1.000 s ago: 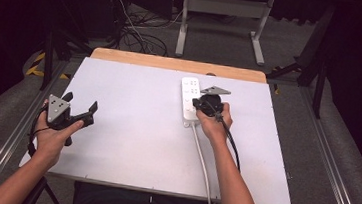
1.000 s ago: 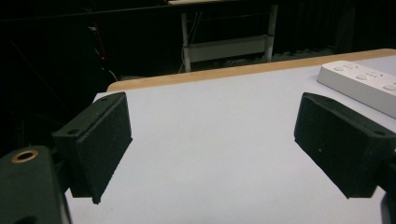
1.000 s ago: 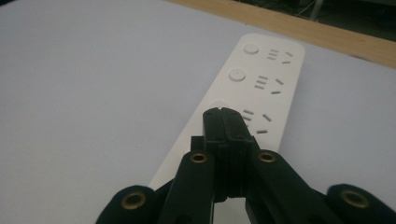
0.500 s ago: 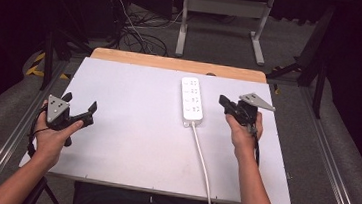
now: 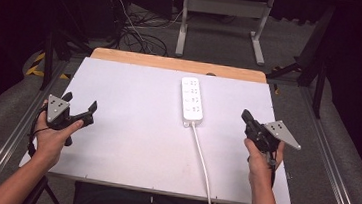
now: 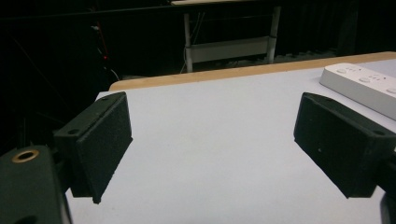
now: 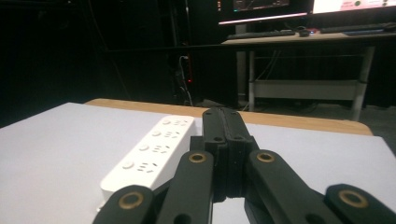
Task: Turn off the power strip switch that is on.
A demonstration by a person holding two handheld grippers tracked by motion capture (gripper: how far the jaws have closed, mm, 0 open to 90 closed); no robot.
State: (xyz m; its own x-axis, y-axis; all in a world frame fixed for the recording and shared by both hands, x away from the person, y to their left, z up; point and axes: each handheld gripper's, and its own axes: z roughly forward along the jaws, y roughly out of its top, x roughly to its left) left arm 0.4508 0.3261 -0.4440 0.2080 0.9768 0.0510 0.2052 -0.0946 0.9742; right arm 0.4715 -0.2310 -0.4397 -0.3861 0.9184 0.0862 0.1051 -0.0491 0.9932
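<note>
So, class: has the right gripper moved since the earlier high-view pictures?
Yes. The right gripper was over the power strip a second ago; now it sits off to the strip's right, near the table's right edge, jaws shut and empty.

The left gripper (image 6: 212, 149) hangs just above the white desk (image 6: 210, 121), its two black jaws spread wide with bare desk between them. Ahead and to the right, beyond the right jaw, lies the end of a white power strip (image 6: 362, 86). The desk's wooden far edge (image 6: 224, 74) runs ahead, dark room behind.
</note>
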